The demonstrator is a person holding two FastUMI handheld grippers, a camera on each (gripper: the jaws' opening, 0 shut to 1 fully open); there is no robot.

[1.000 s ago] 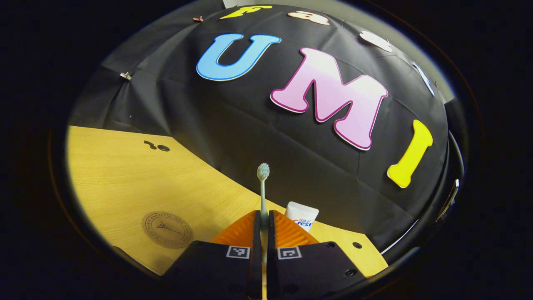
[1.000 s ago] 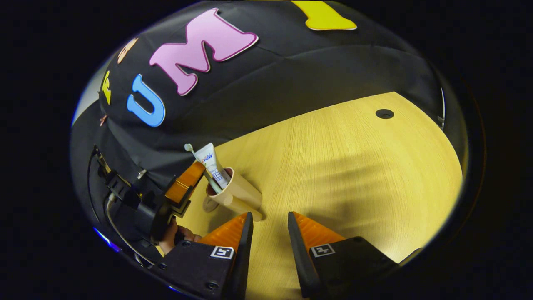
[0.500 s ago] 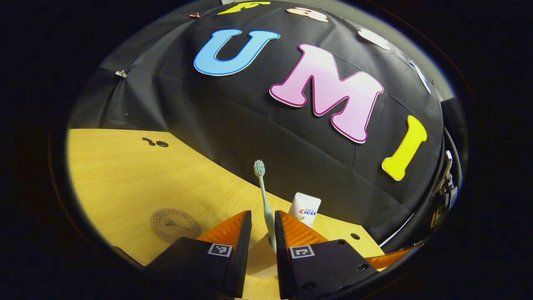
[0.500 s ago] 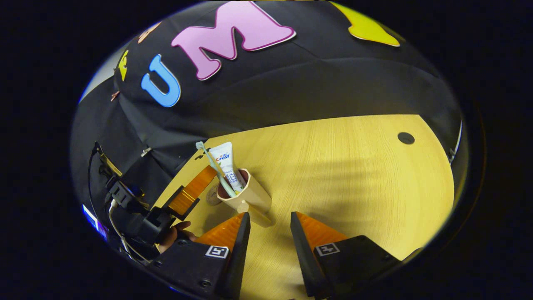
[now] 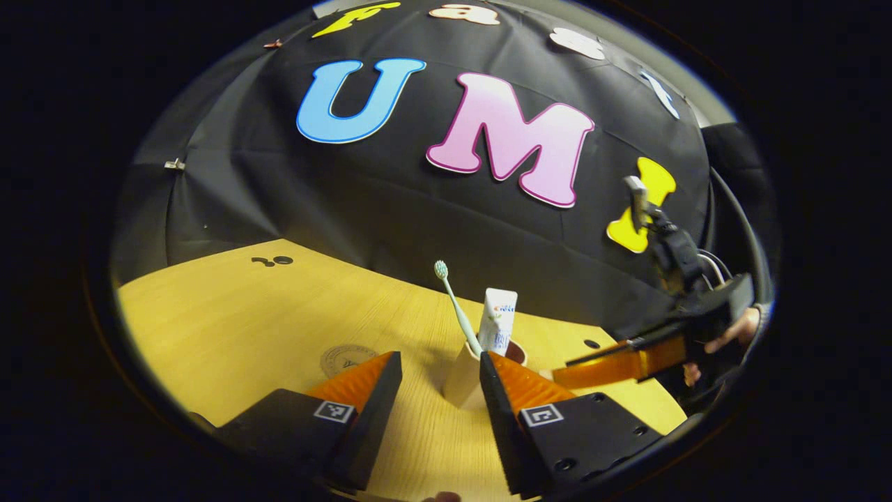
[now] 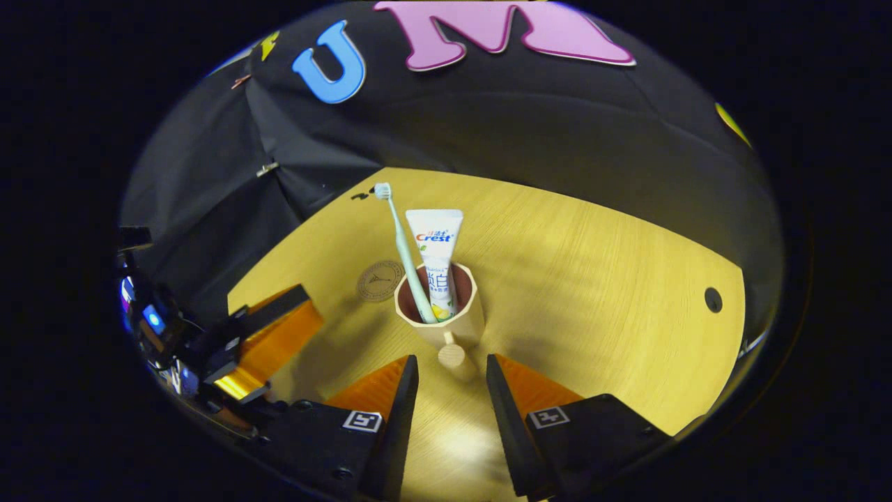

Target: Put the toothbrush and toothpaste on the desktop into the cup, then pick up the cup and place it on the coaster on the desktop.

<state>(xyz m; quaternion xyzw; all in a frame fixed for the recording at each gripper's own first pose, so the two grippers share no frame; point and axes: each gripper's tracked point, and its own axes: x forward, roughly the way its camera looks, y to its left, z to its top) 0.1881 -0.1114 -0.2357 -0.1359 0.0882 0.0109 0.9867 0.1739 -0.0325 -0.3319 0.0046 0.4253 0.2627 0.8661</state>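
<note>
A beige cup (image 6: 453, 322) with a knob handle stands on the wooden desktop (image 6: 592, 279). A pale green toothbrush (image 6: 404, 251) and a white toothpaste tube (image 6: 435, 244) stand upright inside it. The round brown coaster (image 6: 380, 281) lies just behind and left of the cup. My right gripper (image 6: 451, 380) is open, its fingers either side of the cup's handle, a little short of it. My left gripper (image 5: 435, 387) is open and empty, near the cup (image 5: 465, 380) with the toothbrush (image 5: 456, 307) and tube (image 5: 497, 321). The coaster (image 5: 347, 359) lies beyond my left finger.
The left gripper (image 6: 265, 341) shows at the left of the right gripper view; the right gripper (image 5: 627, 359), held by a hand (image 5: 728, 335), shows at the right of the left gripper view. Small dark holes (image 6: 712, 300) dot the desktop. The black cloth wall stands behind.
My left gripper let go of the toothbrush, opened wide and drew back from the cup. My right gripper swung round and closed in, its fingers now flanking the cup's handle.
</note>
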